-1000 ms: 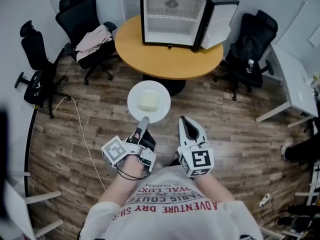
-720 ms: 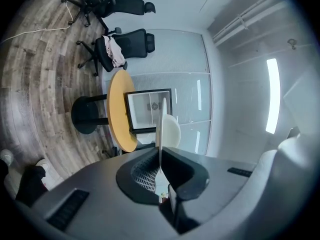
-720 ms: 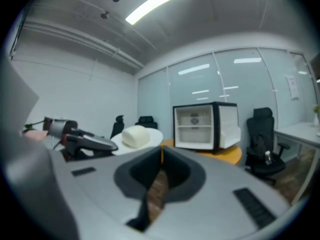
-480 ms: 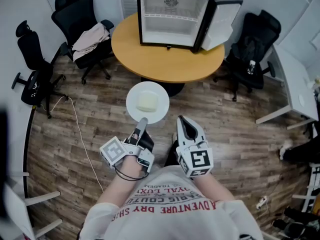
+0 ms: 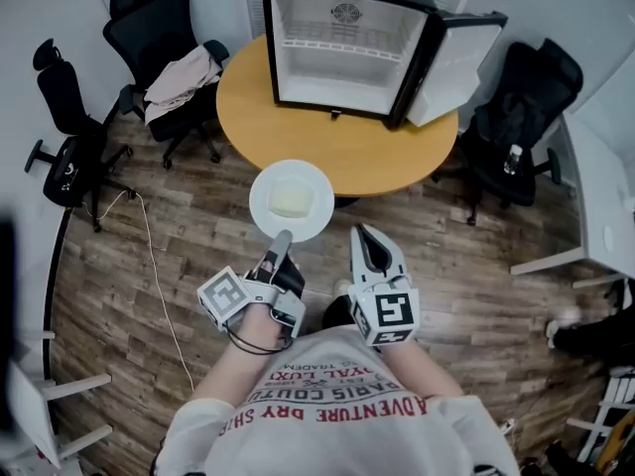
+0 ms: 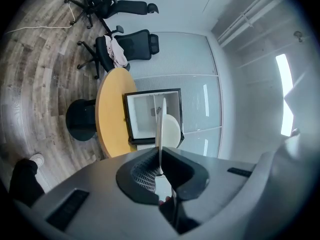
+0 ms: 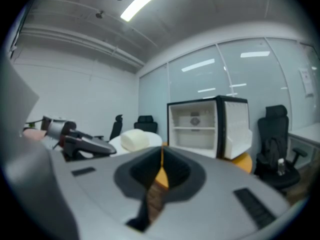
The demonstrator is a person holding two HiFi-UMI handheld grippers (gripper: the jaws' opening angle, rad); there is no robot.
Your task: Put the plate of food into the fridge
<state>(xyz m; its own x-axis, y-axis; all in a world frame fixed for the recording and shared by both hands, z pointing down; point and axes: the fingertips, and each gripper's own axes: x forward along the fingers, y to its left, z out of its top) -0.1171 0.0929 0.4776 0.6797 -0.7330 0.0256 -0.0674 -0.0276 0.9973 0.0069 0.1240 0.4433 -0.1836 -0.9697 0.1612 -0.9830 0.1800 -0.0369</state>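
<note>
A white plate carries a pale block of food; it hangs level just before the round wooden table. My left gripper is shut on the plate's near rim. In the left gripper view the plate shows edge-on between the shut jaws of the left gripper. The black mini fridge stands open on the table, its door swung to the right and its shelves bare. My right gripper is shut and empty beside the plate; its view shows the food and the fridge.
Black office chairs stand to the left and right of the table; one holds a light garment. A cable trails over the wood floor. A white desk is at the far right.
The table and fridge have come closer and lower in the head view. The plate, still held by the left gripper, has moved up to the table's near edge.
</note>
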